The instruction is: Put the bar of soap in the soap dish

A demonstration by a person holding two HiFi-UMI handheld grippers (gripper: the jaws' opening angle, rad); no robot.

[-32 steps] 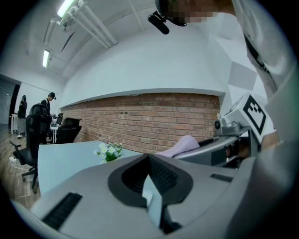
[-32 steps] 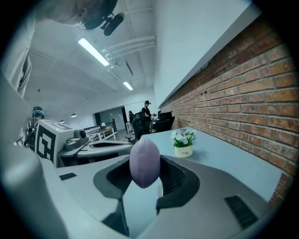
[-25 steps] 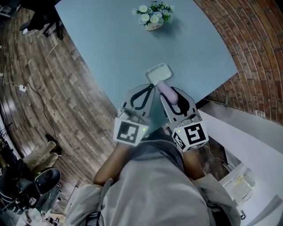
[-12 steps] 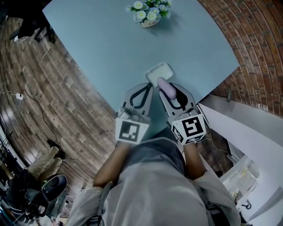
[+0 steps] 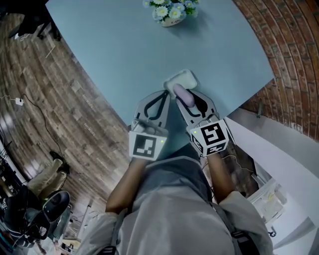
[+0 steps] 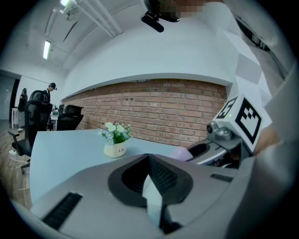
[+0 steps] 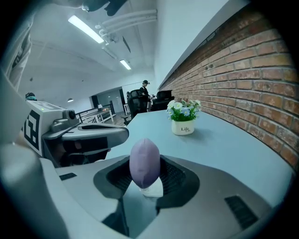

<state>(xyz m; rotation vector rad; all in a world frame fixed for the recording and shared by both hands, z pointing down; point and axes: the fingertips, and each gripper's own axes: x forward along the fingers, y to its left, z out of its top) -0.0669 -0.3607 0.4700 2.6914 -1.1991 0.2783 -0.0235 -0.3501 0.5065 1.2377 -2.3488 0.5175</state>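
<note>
Right tongs [image 5: 185, 94] lowered the soap [image 7: 144, 162] toward the dish [image 5: 185, 75]; pot [image 7: 182, 127] reads "Life".

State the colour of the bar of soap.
The soap is pale lilac, clearest in the right gripper view.

Soap dish [image 5: 185, 76]: near half covered by bar of soap [image 5: 181, 94] and right gripper [image 5: 185, 96] tips.
Flower pot [image 5: 172, 15]: blooms cropped by top edge, head view.
Bar's rear end: sunk between jaws.
Background person [image 6: 50, 91]: too small for detail.
</note>
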